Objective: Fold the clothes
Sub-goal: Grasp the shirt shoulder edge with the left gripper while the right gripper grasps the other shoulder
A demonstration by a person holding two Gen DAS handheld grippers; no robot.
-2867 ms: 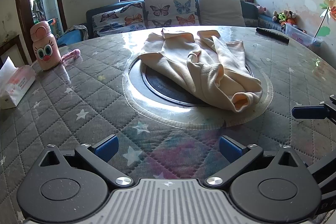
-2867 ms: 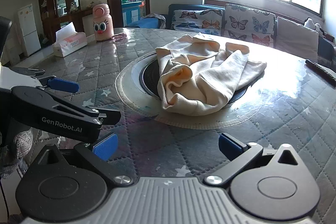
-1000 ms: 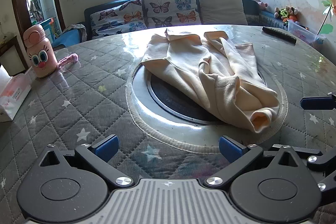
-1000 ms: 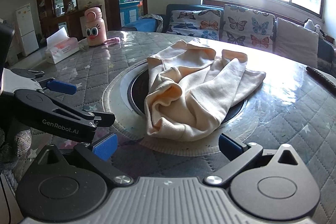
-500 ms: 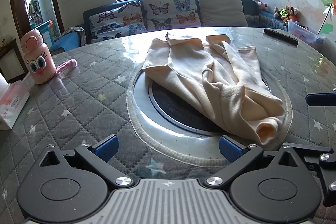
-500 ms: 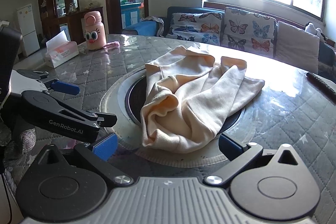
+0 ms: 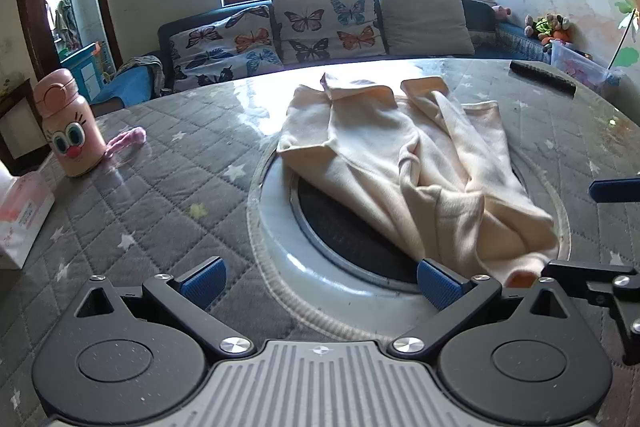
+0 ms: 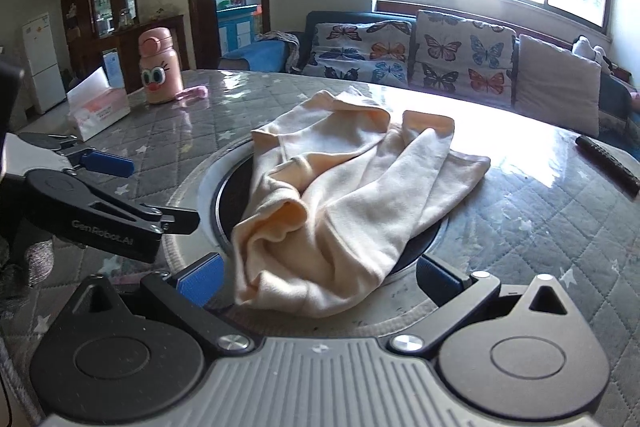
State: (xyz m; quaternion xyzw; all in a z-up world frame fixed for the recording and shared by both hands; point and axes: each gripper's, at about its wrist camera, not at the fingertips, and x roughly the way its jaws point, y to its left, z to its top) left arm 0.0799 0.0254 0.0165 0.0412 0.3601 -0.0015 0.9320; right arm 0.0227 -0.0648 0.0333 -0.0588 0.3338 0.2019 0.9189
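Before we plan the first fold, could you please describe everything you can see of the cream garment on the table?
The cream garment looks like soft knit cotton, pale cream with peach-toned inner faces. It lies crumpled and unfolded, not flat, draped across the round dark inset at the centre of the quilted table. Two cuff-like ends point toward the sofa, and a bunched, rolled end lies nearest the cameras. Which kind of garment it is cannot be told. Both the left gripper and the right gripper are open and close to its near edge; contact cannot be judged.

On the one round table (image 7: pixel 168 163) lie one cream garment (image 7: pixel 420 163), one pink bottle (image 7: pixel 70 135), one tissue box (image 8: pixel 98 107) and one black remote (image 7: pixel 542 77), with two grippers: left gripper (image 7: pixel 320 279), right gripper (image 8: pixel 318 277).
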